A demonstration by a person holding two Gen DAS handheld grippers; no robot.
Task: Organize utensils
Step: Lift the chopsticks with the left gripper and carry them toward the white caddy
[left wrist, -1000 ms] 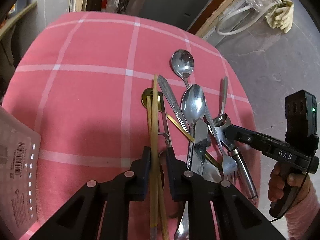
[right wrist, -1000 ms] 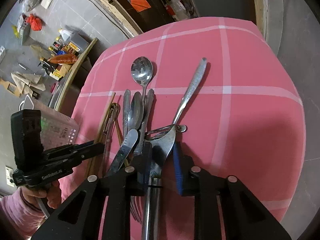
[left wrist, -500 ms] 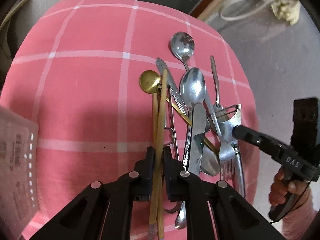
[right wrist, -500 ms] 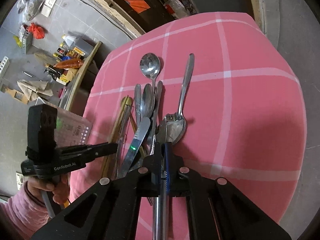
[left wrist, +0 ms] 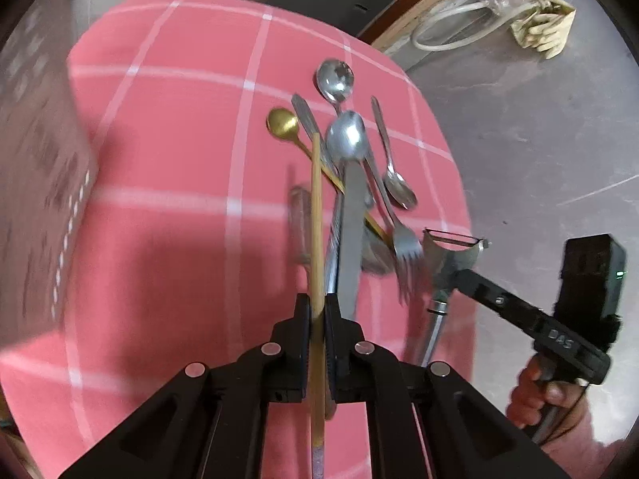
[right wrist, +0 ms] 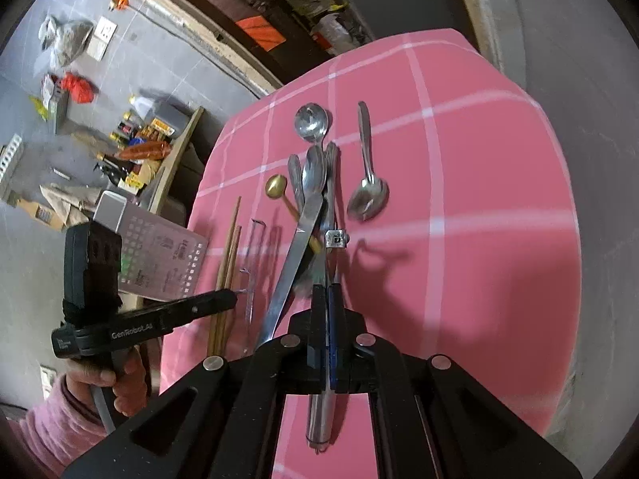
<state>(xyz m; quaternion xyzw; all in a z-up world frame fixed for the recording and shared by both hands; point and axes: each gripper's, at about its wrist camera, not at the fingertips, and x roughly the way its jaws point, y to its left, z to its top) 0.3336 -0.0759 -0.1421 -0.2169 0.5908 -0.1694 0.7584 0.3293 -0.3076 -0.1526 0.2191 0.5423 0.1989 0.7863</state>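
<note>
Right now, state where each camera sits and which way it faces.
Left wrist: on the left gripper, looking along its fingers shut on the chopsticks, over the pink cloth; right gripper holds the peeler.
Right wrist: on the right gripper, above the same pile; left gripper and hand show.
Shared: gold spoon, knife.

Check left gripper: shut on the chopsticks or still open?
Shut. The left gripper has its fingers pressed against the chopsticks, with no gap showing; the right wrist view shows two sticks running out past its tip.
</note>
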